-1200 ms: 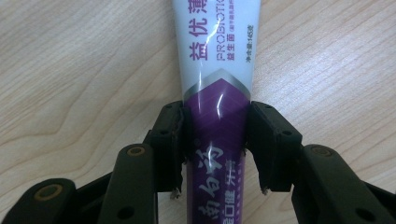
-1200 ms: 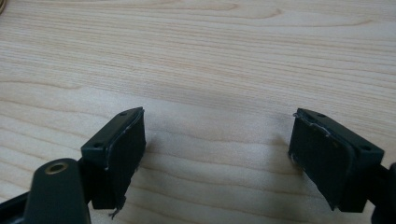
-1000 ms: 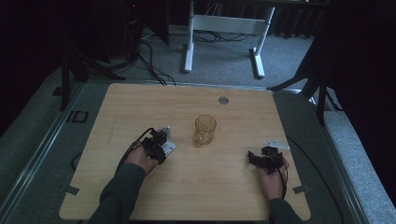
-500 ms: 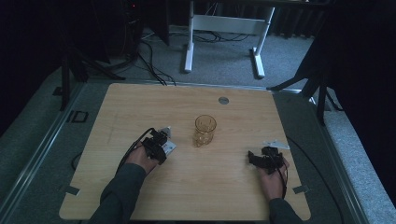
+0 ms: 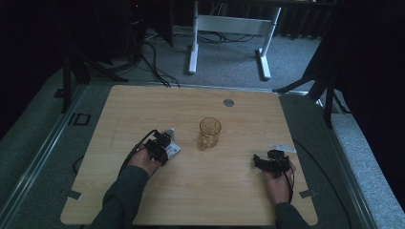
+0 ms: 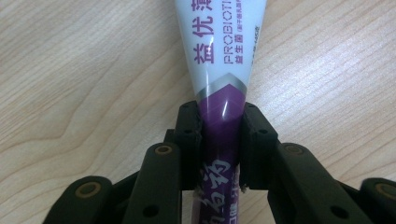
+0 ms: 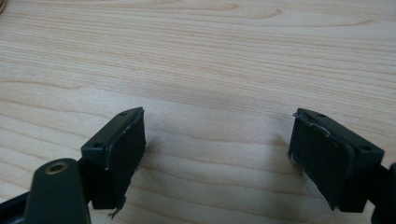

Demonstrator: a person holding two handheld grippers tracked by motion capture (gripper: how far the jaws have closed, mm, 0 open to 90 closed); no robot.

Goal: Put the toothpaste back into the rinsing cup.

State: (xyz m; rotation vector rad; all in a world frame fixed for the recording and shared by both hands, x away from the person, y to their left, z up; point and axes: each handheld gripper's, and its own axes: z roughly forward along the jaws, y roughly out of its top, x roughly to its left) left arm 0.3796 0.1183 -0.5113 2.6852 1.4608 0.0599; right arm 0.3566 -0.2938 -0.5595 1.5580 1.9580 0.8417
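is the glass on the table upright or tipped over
Upright: in the high view the amber glass stands on its base on the wooden table, its open rim facing up, between the two grippers.

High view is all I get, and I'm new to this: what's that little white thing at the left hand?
Observer: A toothpaste-like tube, white with a purple end and the printed word PROBIOTI; the left gripper has just closed its jaws on the purple part.
Operator: Is it lifted?
Observer: I can't tell; the left gripper view shows wood grain of the table right behind it.
Operator: And the other hand?
Observer: The right gripper stands open, with bare wood between its jaws.
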